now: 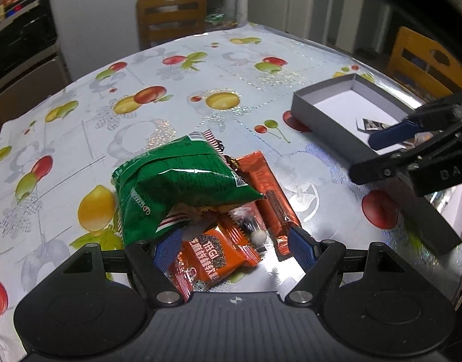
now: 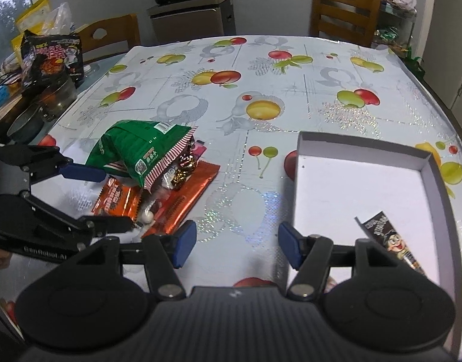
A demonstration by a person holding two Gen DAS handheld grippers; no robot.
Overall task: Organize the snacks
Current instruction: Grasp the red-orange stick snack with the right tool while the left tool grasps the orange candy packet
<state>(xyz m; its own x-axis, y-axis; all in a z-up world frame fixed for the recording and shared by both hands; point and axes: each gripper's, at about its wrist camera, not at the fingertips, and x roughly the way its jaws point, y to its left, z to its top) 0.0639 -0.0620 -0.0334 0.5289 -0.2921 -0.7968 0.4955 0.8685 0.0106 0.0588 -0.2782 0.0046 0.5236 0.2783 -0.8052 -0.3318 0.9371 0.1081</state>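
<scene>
The snacks sit in one loose heap at the lower centre of the left wrist view: a green bag [image 1: 176,187] lies tilted across the top, propped on an orange biscuit packet [image 1: 214,256] and a long orange-red bar [image 1: 270,199], with a small gold-foil sweet [image 2: 185,166] and a white round sweet [image 1: 259,236] tucked between them, so the heap has to be taken apart piece by piece. The left gripper [image 1: 234,249] hangs over its near edge with jaws wide apart and nothing clamped; its blue pads straddle the biscuit packet, which suggests that packet is the next pick, though whether the left pad touches the green bag's corner is hard to tell. To the right, in the mid-right of the right wrist view, the grey box [image 2: 436,175] stands open as the likely collecting place, and one dark snack stick [image 2: 390,241] already lies near its lower edge. The right gripper [image 2: 237,246] hovers over bare tablecloth [image 2: 261,69] between heap and box, jaws parted, holding nothing, probably free for another item.
</scene>
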